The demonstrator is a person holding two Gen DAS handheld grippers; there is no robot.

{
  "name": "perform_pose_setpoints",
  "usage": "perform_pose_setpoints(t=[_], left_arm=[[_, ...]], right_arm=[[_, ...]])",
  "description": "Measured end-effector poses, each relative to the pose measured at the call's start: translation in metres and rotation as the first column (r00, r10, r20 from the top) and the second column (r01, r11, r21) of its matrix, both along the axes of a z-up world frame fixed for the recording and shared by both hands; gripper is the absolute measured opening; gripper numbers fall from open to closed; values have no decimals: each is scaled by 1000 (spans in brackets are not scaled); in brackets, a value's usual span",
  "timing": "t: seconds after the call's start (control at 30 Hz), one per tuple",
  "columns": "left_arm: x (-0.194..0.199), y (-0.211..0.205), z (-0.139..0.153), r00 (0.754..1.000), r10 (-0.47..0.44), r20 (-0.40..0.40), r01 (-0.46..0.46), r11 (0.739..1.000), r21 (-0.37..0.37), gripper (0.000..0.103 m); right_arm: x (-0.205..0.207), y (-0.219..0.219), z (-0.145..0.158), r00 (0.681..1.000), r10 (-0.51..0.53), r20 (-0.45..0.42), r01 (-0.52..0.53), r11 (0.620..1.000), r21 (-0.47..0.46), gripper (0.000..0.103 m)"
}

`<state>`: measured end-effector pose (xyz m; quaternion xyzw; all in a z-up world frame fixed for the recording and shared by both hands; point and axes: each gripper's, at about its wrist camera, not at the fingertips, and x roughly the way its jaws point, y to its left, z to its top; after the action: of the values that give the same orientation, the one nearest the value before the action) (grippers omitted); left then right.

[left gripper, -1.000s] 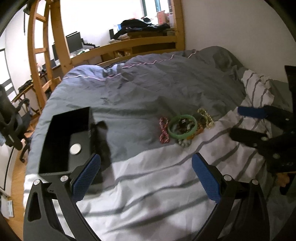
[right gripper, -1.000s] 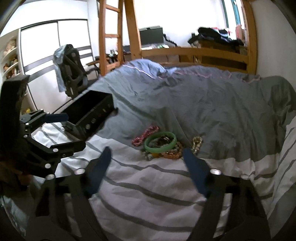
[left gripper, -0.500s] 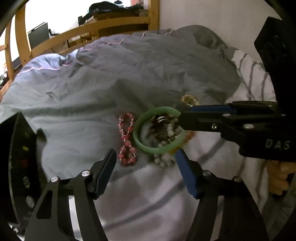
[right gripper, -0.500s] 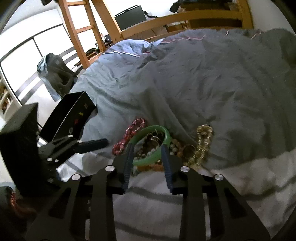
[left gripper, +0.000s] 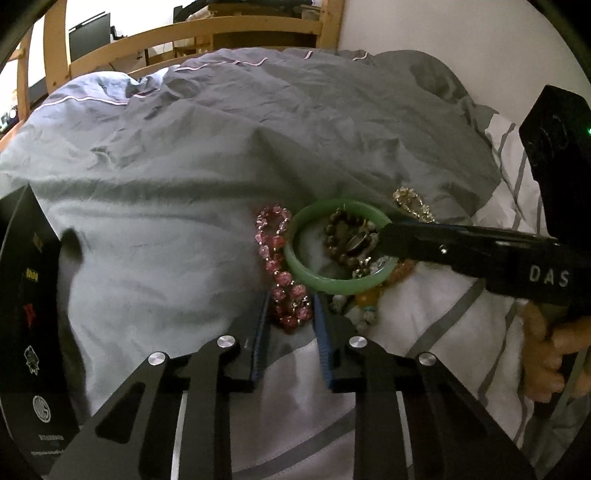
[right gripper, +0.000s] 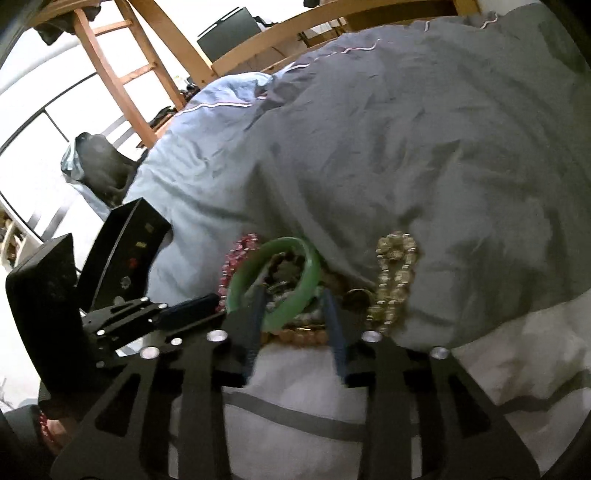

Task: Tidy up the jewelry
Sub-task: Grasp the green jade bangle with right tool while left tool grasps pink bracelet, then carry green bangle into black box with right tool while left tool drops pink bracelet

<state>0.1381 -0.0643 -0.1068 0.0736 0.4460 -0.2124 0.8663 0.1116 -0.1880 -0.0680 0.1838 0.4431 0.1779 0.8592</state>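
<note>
A pile of jewelry lies on the bed. A pink bead bracelet (left gripper: 282, 266) lies left of a green bangle (left gripper: 332, 245), which rings dark beaded pieces (left gripper: 349, 240). A gold bracelet (left gripper: 410, 203) lies to the right. My left gripper (left gripper: 290, 306) has its fingers closed around the near end of the pink bracelet. My right gripper (right gripper: 293, 299) has its fingers closed around the near rim of the green bangle (right gripper: 284, 273); it shows from the side in the left wrist view (left gripper: 461, 247). The gold bracelet (right gripper: 395, 273) lies right of the right gripper.
A black open jewelry box (left gripper: 26, 314) stands at the left on the bed; it also shows in the right wrist view (right gripper: 125, 251). The grey duvet (left gripper: 221, 147) and a striped white sheet (left gripper: 443, 325) cover the bed. A wooden bed frame (left gripper: 184, 33) and ladder (right gripper: 122, 62) stand behind.
Both grippers have come down onto the pile and narrowed, the left around the pink bracelet and the right around the green bangle.
</note>
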Motion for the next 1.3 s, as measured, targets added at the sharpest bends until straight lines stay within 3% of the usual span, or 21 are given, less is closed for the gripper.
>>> perform_pose_setpoints(t=[0.03,0.1,0.17,0.27,0.7,1.3], left_arm=[[-1,0,1,1000,-3,3,3,1000,-1,19],[-2,-1,2,1000,-11,13,11,1000,2,13],[-3,-1,4,1000,-9,20,9,1000,8,9],[-1,3,6,1000,3,24,-3,1000,-4,8],[-7,11,45,994,38,104,-32,997,-64,8],[-39,44,115,980,131,148,-124,991,-56,8]], right_arm=[[2,3,1,1000,3,9,-3,1000,-5,50],[7,6,-1,1000,-1,15,1,1000,-18,49],[10,6,-5,1000,-7,13,8,999,-40,20],[9,-4,0,999,-35,36,35,999,5,12],[-2,-12,42,982,-60,177,52,997,53,12],[-49,14,100,961,-1,275,40,990,-136,12]])
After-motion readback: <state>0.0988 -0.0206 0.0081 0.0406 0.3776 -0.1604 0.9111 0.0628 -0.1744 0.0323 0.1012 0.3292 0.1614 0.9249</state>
